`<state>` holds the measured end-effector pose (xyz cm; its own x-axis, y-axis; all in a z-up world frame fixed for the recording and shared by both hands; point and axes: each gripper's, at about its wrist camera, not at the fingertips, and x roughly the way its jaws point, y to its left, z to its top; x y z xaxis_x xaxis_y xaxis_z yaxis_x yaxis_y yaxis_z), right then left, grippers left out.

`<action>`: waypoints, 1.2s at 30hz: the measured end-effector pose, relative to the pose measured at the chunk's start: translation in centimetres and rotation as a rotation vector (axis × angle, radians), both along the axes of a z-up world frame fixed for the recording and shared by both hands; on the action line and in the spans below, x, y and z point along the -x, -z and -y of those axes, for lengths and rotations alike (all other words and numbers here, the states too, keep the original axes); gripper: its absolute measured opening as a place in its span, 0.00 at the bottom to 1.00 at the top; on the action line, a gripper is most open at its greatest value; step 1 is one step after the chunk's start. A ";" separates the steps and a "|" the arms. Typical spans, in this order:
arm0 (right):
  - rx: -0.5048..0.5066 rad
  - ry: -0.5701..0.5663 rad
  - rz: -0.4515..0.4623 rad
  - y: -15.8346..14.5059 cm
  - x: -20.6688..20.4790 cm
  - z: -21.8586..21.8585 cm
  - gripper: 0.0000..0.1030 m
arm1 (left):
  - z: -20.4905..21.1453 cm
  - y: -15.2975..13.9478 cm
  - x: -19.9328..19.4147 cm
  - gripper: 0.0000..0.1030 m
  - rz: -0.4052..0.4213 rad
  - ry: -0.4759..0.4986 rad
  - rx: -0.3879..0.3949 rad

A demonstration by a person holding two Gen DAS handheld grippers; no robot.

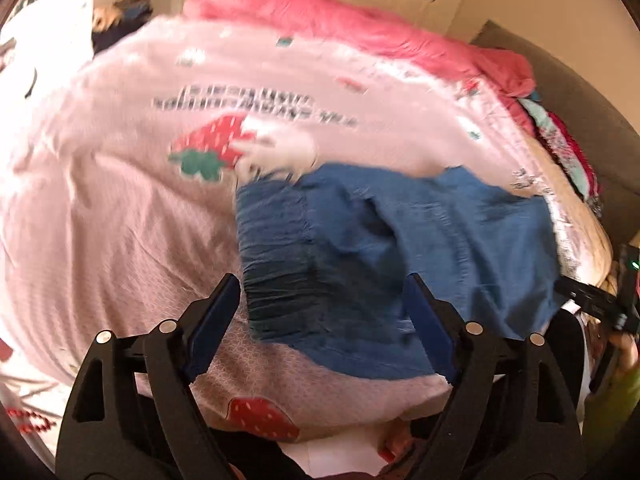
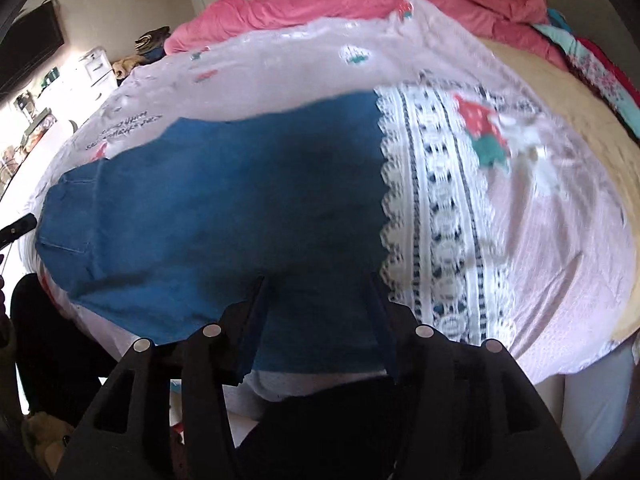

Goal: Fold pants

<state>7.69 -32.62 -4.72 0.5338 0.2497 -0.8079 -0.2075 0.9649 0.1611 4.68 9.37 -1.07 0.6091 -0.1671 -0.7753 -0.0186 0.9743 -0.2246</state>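
Both tongs, left (image 1: 320,320) and right (image 2: 320,316), stood open and apparently empty; pants (image 2: 224,208) lay crosswise just ahead

pants (image 2: 224,208) on bedsheet (image 2: 560,240), blanket (image 2: 360,0) behind

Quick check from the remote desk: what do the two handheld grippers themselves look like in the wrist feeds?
The left gripper and right gripper look the same: matte black plastic linkage arms with triangular cut-outs and round silver pivot pins. Each carries two flat, dark blue fingers. No cables or markings show on either. At the right edge of the left wrist view, a yellow-green sleeve shows.
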 end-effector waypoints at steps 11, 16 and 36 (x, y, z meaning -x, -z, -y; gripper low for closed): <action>-0.001 -0.026 -0.018 0.5 0.4 -0.5 0.57 | -1.5 0.5 0.1 0.40 -0.002 -0.002 -0.150; -0.006 -0.039 -0.015 0.8 0.5 -0.5 0.61 | -2.2 0.4 0.0 0.50 -0.019 -0.026 -0.117; 0.000 -0.049 0.129 -3.3 -5.4 0.7 0.63 | 14.1 -1.9 -15.5 0.65 -0.035 0.417 0.015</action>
